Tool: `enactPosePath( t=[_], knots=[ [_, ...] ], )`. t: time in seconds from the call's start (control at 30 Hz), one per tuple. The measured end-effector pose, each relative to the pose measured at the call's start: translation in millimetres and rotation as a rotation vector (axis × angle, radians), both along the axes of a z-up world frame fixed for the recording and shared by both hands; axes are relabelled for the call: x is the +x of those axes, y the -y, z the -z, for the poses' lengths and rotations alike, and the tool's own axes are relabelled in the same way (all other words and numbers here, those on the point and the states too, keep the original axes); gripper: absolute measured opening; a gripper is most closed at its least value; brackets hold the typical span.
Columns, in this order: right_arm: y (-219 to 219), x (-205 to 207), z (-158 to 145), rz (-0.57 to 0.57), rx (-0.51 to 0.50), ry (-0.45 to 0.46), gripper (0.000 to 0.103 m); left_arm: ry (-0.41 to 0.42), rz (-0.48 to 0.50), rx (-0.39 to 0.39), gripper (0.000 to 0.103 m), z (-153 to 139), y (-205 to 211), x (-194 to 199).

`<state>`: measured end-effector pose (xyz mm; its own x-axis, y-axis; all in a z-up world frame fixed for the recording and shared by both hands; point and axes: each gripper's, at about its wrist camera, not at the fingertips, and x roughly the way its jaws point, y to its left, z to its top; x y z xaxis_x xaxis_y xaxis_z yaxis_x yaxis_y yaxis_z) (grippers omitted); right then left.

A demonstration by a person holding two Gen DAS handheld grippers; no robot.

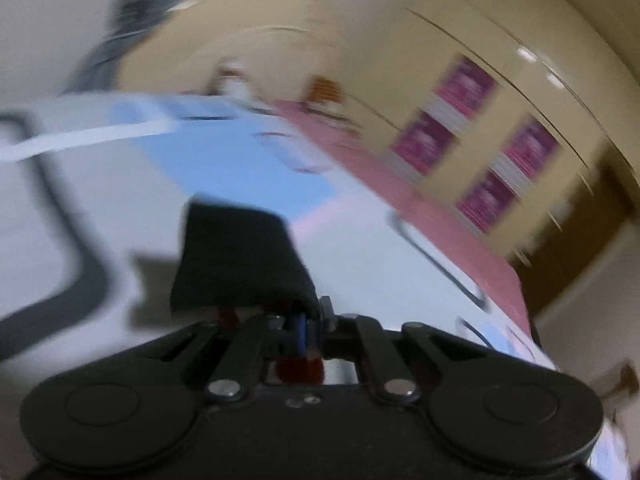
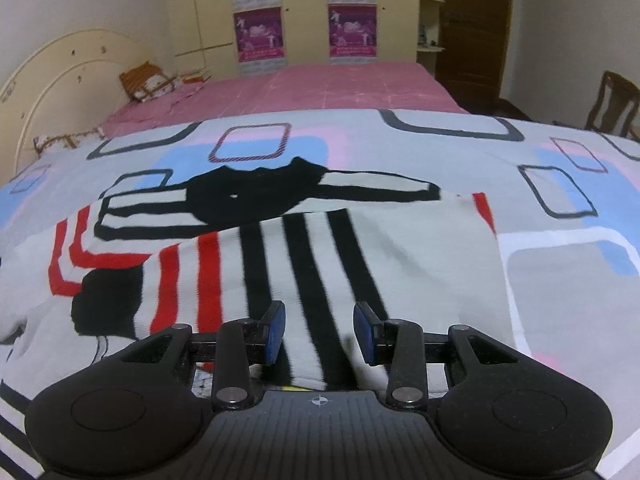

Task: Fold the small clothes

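A small white garment [image 2: 360, 264] with black and red stripes and black patches lies spread on the patterned bed cover [image 2: 560, 280] in the right wrist view. My right gripper [image 2: 319, 330] is open just above its near striped edge, with nothing between the blue pads [image 2: 276, 328]. In the blurred left wrist view my left gripper [image 1: 308, 320] is shut on a black piece of the garment [image 1: 236, 256], lifted above the cover [image 1: 360, 248]. How this piece joins the rest of the garment is hidden.
The bed has a pink sheet [image 2: 340, 84] beyond the cover, a cream headboard [image 2: 60, 68] at the left and pillows [image 2: 152, 80]. A wardrobe with purple posters [image 2: 260, 32] stands behind. A wooden chair [image 2: 612, 100] is at the far right.
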<state>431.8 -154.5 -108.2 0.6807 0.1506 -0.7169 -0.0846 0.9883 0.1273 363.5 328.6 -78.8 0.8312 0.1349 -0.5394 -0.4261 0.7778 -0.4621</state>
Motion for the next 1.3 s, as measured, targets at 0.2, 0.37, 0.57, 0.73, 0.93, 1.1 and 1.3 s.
enactPosePath(
  t=[0.2,0.37,0.57,0.73,0.93,1.1,1.3],
  knots=[
    [30.4,-4.3,-5.4,0.077,0.041,0.025,0.038,0.015,0.294,0.104,0.005,-21.1,119.2,59.8],
    [67.8,-7.2,-12.9,0.153,0.091,0.044,0.038,-0.022,0.534,0.204,0.005,-13.9,229.5,88.8],
    [98.9,-20.8,-13.5,0.191,0.144,0.044,0.038,-0.097,0.749,0.336,0.005,12.2,338.2,98.7],
    [120.6,-36.2,-8.0,0.213,0.211,0.024,0.038,-0.149,0.835,0.366,0.007,46.2,384.0,108.4],
    [130.0,-51.7,-13.2,0.206,0.238,0.069,0.083,-0.099,0.918,0.387,0.069,51.1,395.8,96.8],
    [113.6,-40.6,-16.6,0.134,0.315,0.061,0.077,-0.065,0.731,0.408,0.064,23.6,335.2,70.4],
    [80.9,-11.9,-0.8,0.083,0.385,-0.016,0.064,-0.145,0.535,0.418,0.045,17.9,211.7,24.2]
  ],
)
